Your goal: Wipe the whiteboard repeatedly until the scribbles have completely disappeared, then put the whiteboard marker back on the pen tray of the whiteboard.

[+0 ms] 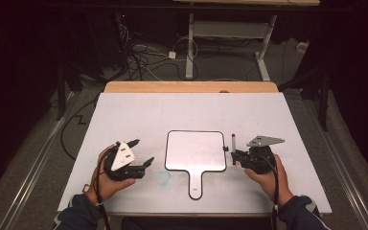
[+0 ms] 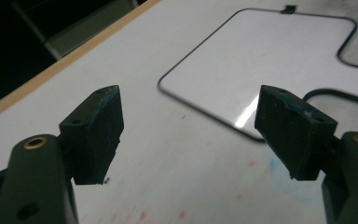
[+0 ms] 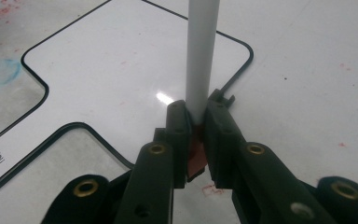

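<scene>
Your right gripper (image 1: 233, 154) holds a white marker (image 1: 233, 148) with a red end, clamped between jaws that are closed tight on its lower part; in the right gripper view the marker (image 3: 202, 56) rises straight up from between the pads, its red end tucked low between them. In the high view that marker stands just beside the right edge of the small whiteboard (image 1: 195, 150), a handled board with a thin black rim that lies flat in the middle of the white table (image 1: 139, 110), its handle pointing toward you. Your left gripper (image 1: 141, 153) sits to the left of the board, near its left edge but apart from it, and its jaws stand wide with nothing between them; the left gripper view shows bare table surface between the two pads (image 2: 98, 135) and the whiteboard (image 2: 256, 60) farther ahead. A faint blue smudge (image 1: 163, 178) marks the table just beside the board's lower left corner, between your left gripper and the handle. Small reddish specks dot the table near the left gripper's pads.
</scene>
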